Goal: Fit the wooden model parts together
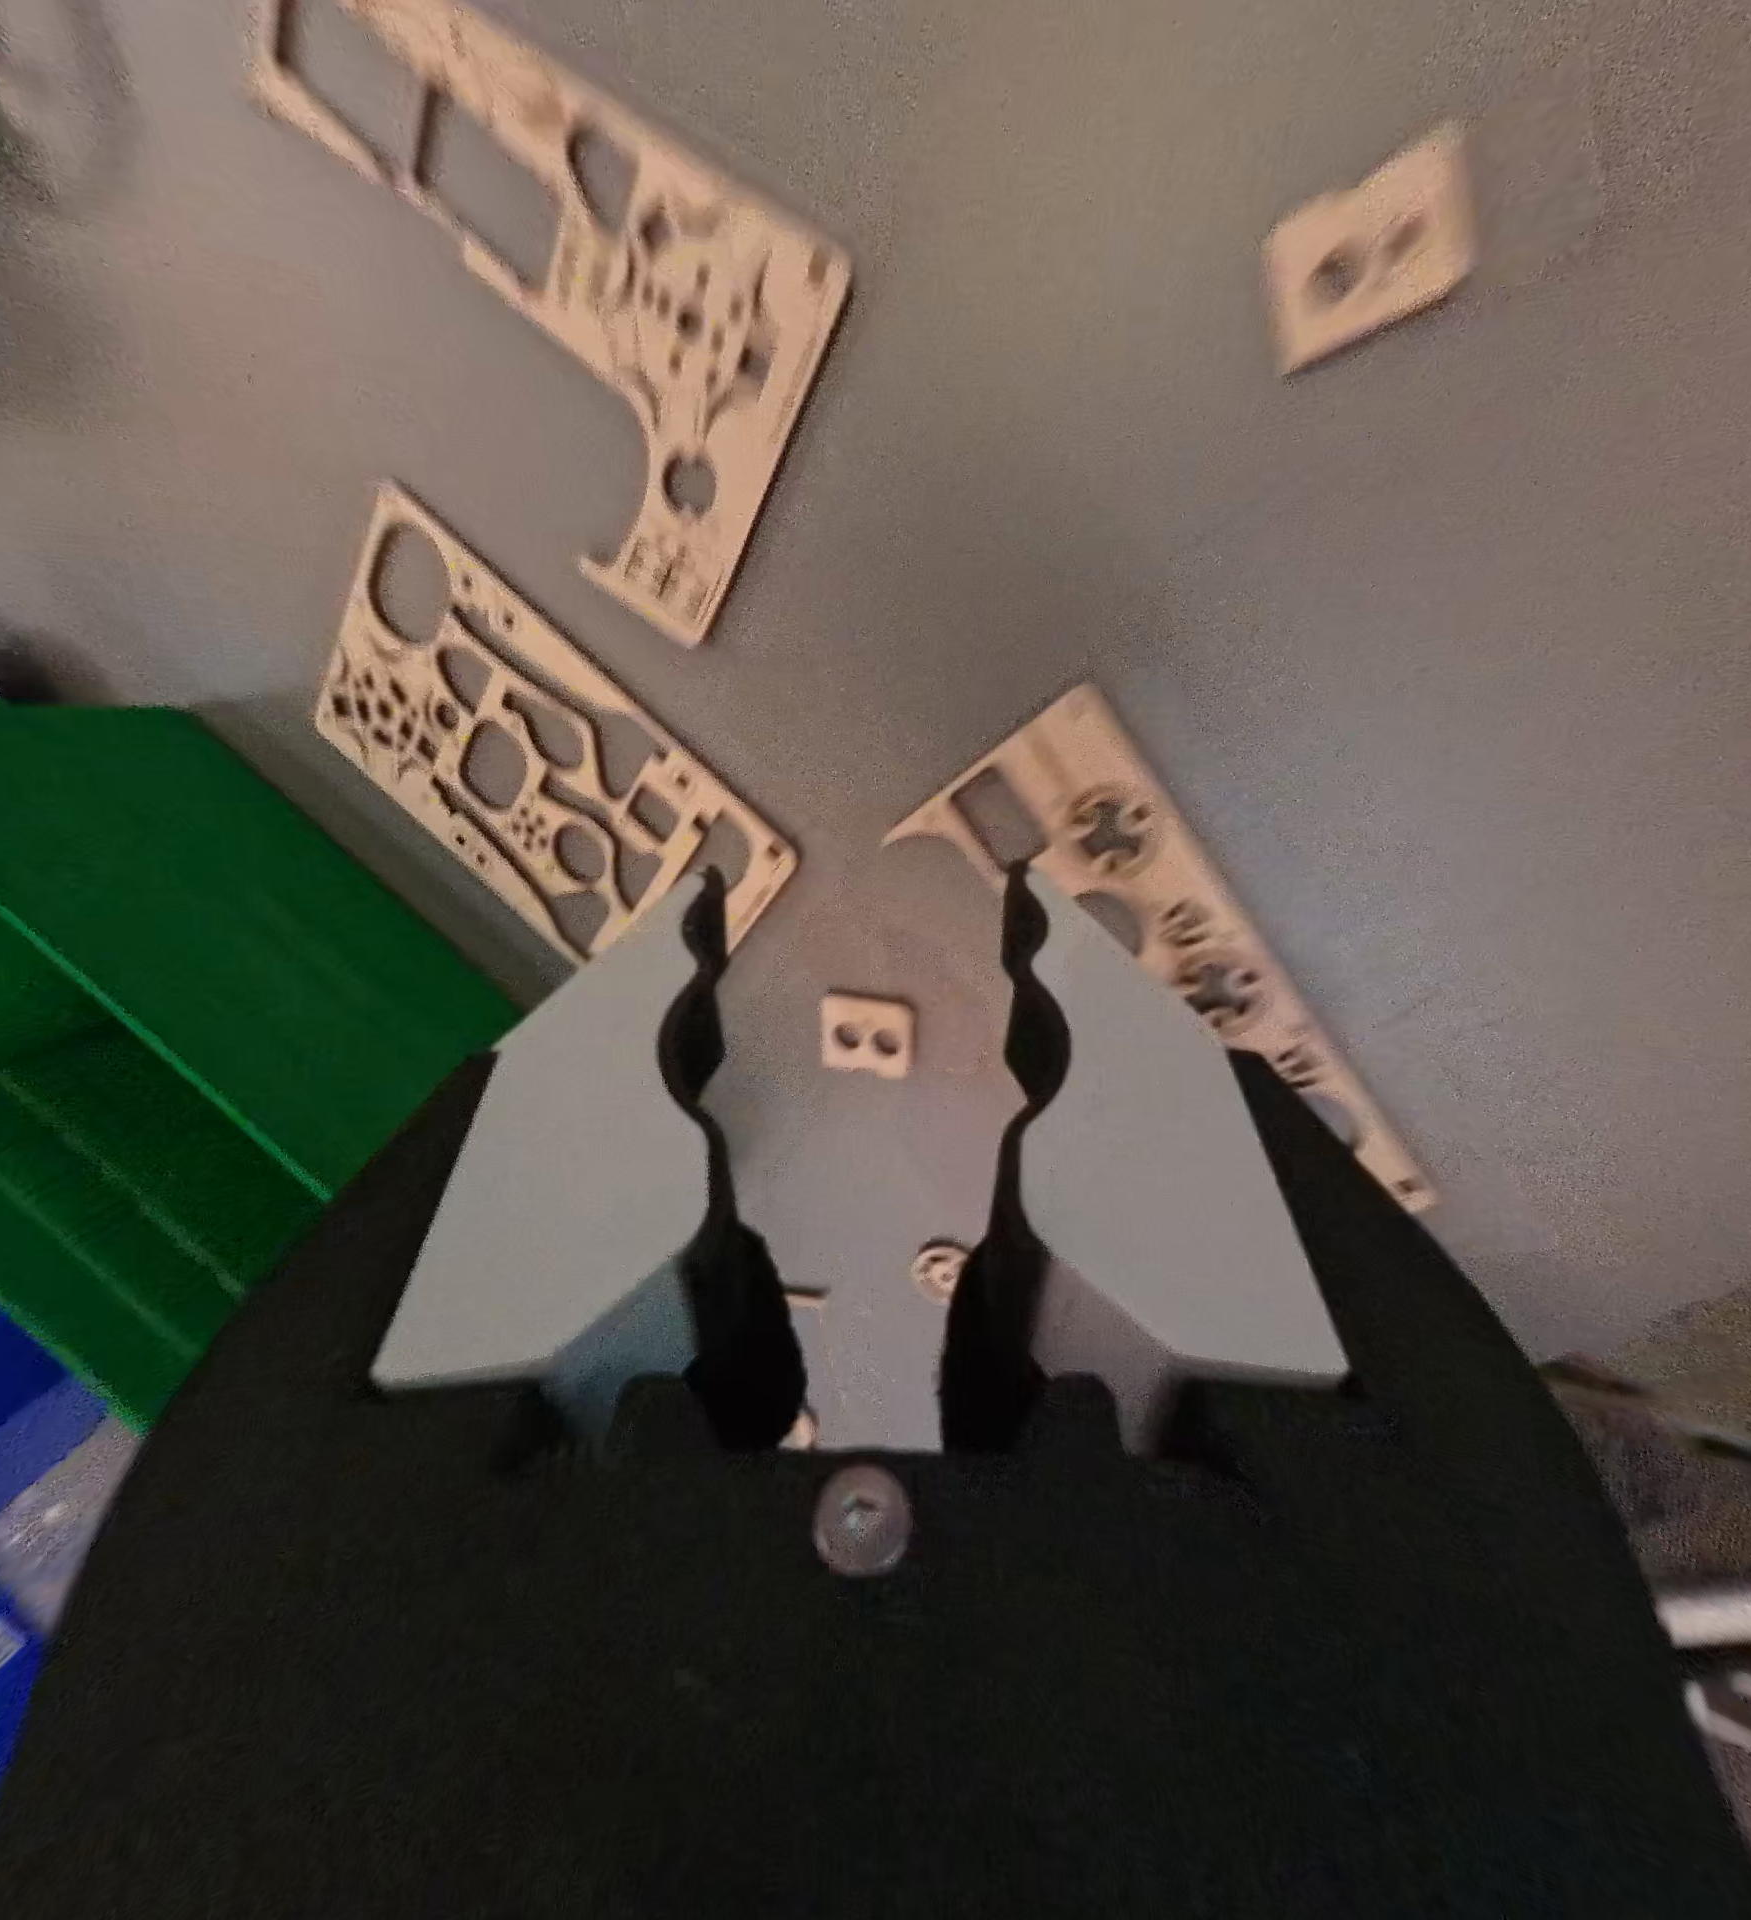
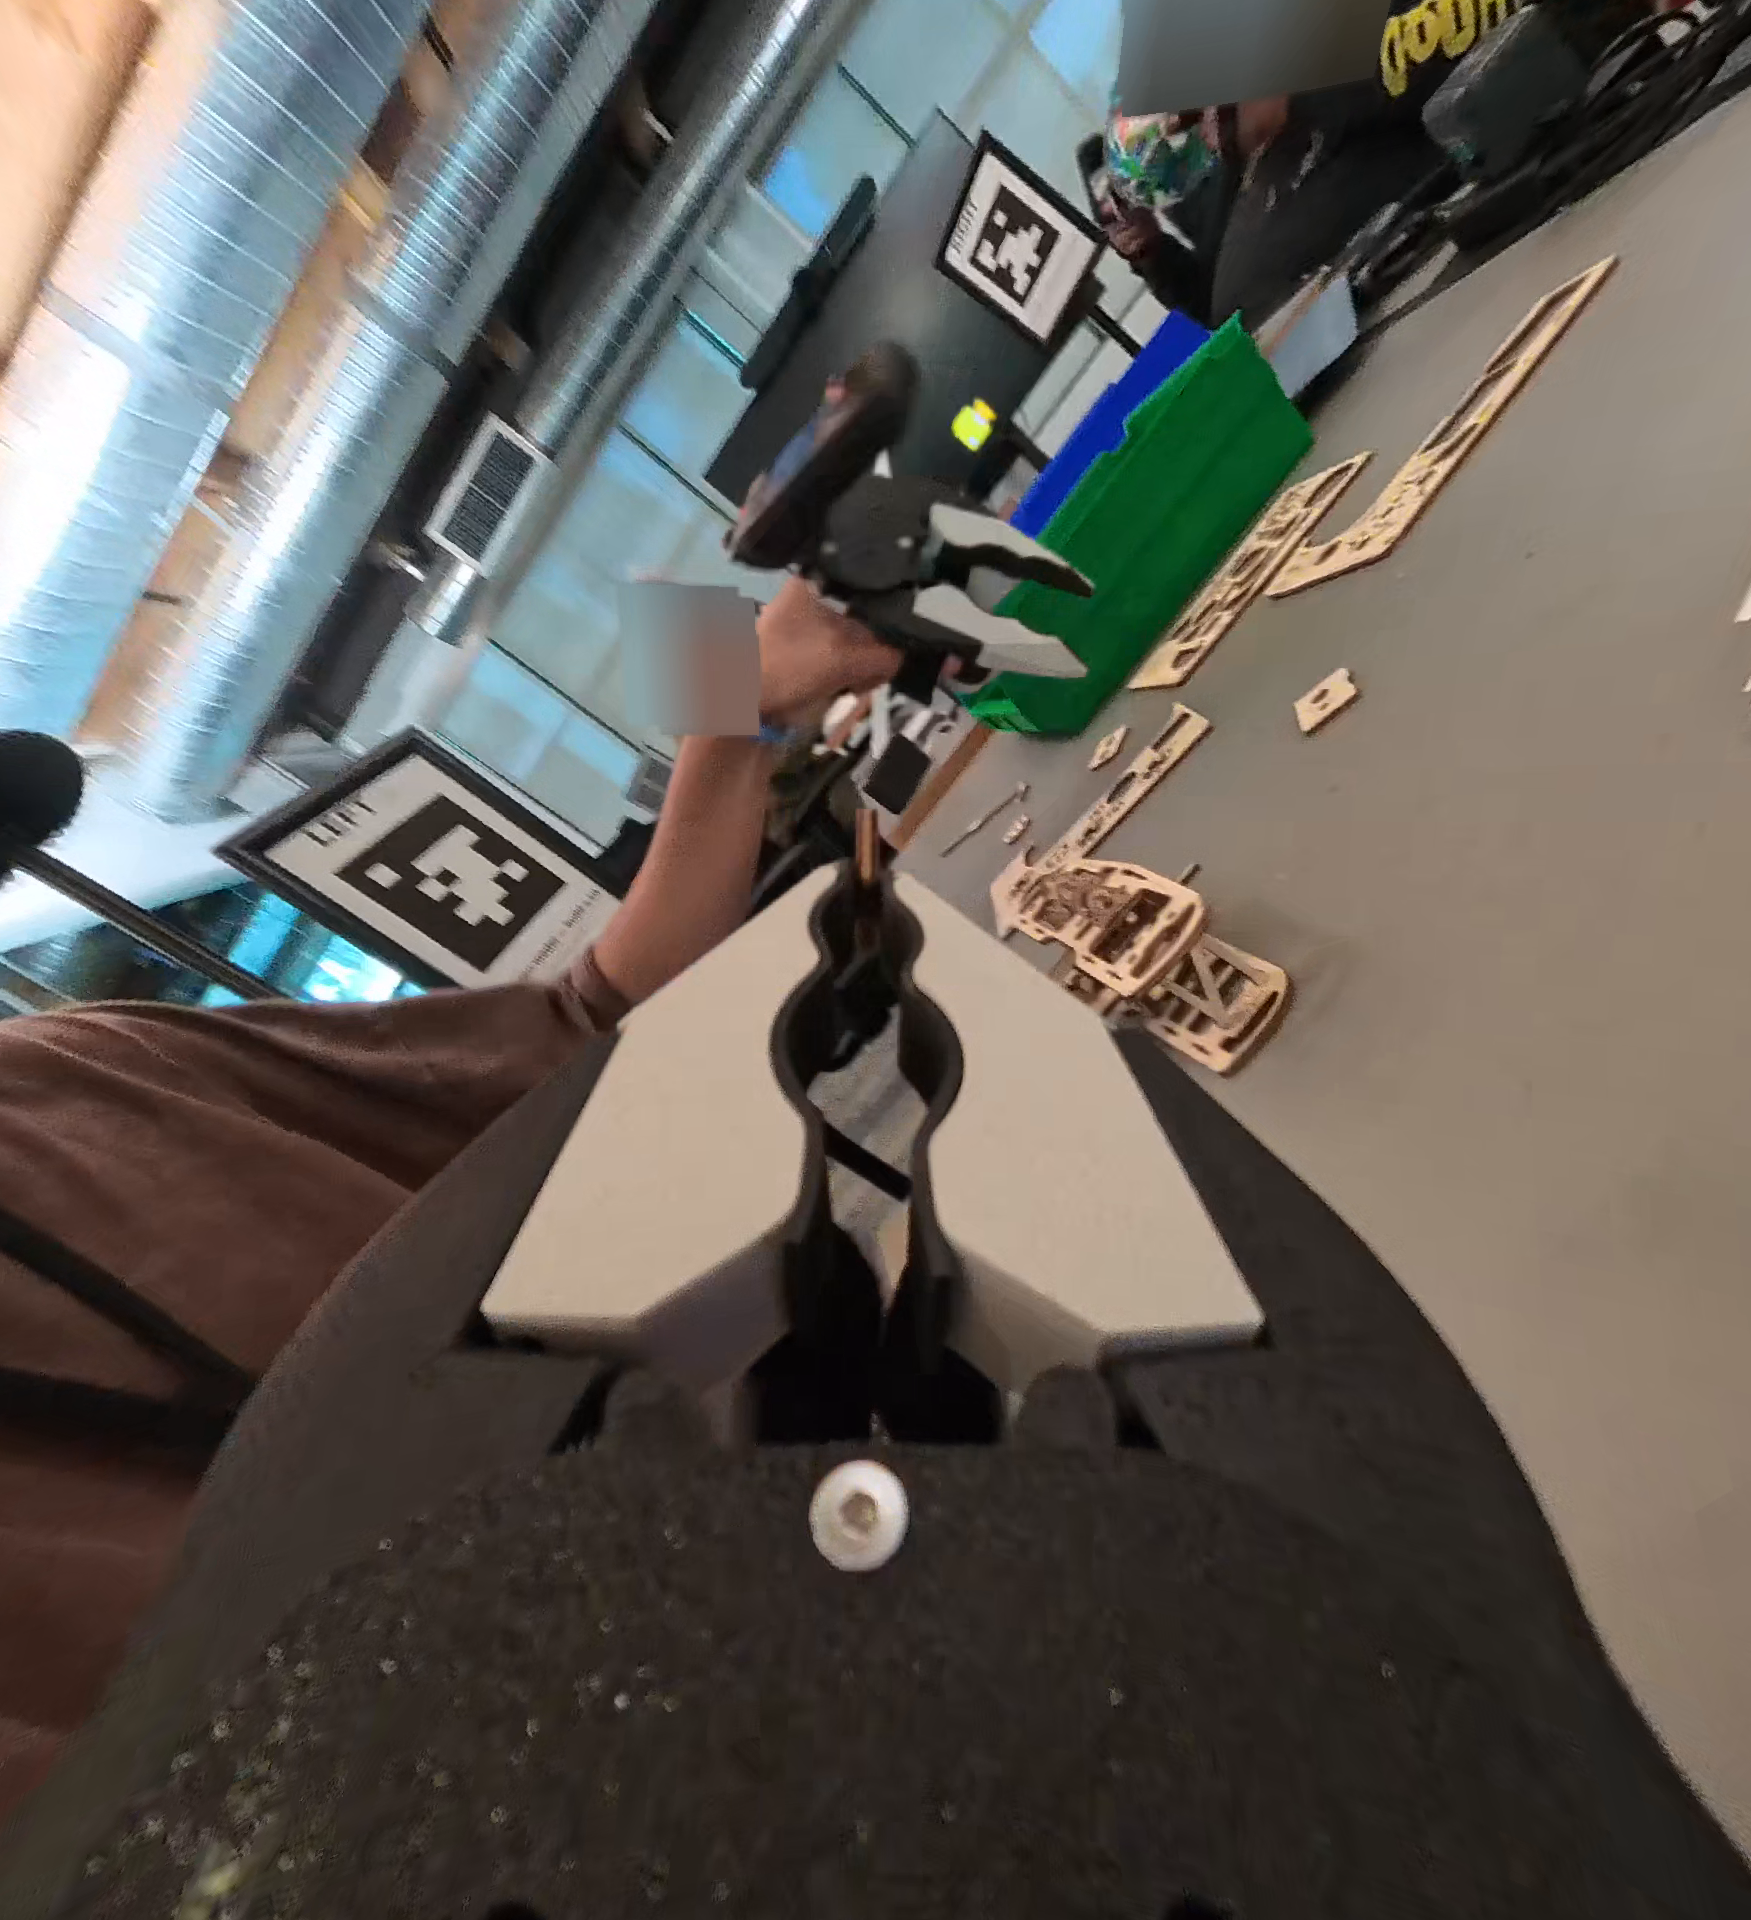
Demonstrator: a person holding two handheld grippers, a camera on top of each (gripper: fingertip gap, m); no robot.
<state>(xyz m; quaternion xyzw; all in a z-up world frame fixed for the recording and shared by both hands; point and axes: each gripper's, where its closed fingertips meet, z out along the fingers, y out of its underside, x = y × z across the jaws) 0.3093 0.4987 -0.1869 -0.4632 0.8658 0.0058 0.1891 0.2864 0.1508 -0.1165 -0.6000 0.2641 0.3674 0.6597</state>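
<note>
a flat grey tabletop (image 1: 1266,540) carries a green plastic bin (image 2: 1177,520) with a blue bin (image 2: 1110,431) behind it. beyond stand framed black-and-white marker boards (image 2: 435,868), tall glass windows (image 2: 580,582) and ribbed silver ducts (image 2: 258,343) under warm light.

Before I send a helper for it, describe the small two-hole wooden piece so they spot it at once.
Start at the green bin on the grey table. Right of it lie two cut-out wooden sheets; the piece sits alone between their near ends. It is far smaller, rectangular, with two round holes.
</note>
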